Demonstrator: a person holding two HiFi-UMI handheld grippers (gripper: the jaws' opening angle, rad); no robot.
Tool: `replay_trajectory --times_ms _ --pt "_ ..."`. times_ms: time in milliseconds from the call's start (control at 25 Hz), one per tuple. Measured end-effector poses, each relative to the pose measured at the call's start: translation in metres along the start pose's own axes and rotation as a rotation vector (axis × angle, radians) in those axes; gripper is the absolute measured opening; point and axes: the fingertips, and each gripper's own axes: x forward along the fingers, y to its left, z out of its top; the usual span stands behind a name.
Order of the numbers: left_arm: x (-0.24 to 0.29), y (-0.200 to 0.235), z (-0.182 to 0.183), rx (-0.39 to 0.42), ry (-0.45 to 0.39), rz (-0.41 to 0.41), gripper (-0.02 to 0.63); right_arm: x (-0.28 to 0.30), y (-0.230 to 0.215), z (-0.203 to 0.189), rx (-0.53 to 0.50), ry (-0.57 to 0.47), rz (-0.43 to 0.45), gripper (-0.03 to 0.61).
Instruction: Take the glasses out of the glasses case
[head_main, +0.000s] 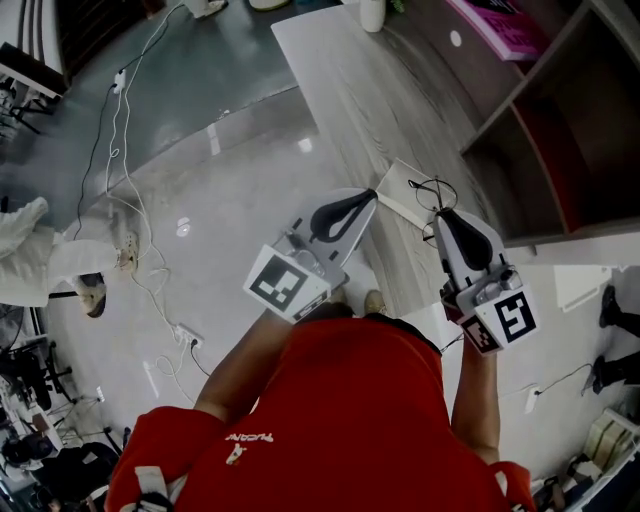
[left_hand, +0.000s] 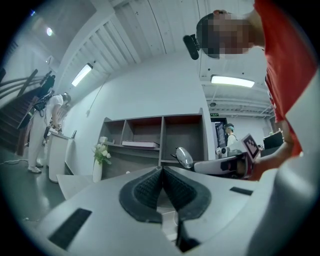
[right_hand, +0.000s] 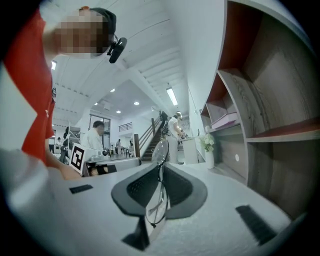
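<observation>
My right gripper (head_main: 442, 215) is shut on a pair of thin wire-framed glasses (head_main: 432, 188), held up above the near edge of the wooden table (head_main: 350, 90). In the right gripper view the glasses (right_hand: 160, 150) stand on edge between the jaws, one lens above the pads and one below. The white glasses case (head_main: 405, 192) lies on the table edge beneath them. My left gripper (head_main: 372, 197) is at the case's left side, jaws closed with nothing visible between them (left_hand: 161, 172). From the left gripper view I see the right gripper (left_hand: 220, 164) with a lens (left_hand: 184, 157) sticking out.
A shelf unit (head_main: 560, 130) stands along the table's right side, with a pink book (head_main: 500, 25) on it. A white vase (head_main: 372, 12) stands at the table's far end. Cables (head_main: 130, 200) run across the floor at left, near a person in white (head_main: 30, 260).
</observation>
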Motion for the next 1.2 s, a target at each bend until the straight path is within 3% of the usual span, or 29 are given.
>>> replay_trajectory --times_ms 360,1200 --pt "-0.0068 -0.0003 0.0077 0.016 -0.002 -0.004 0.011 -0.0106 0.0014 0.0031 0.016 -0.042 -0.022 0.035" --pt "-0.0083 0.0013 0.0072 0.008 0.002 -0.005 0.011 -0.0109 0.0016 0.0018 0.012 -0.034 -0.030 0.034"
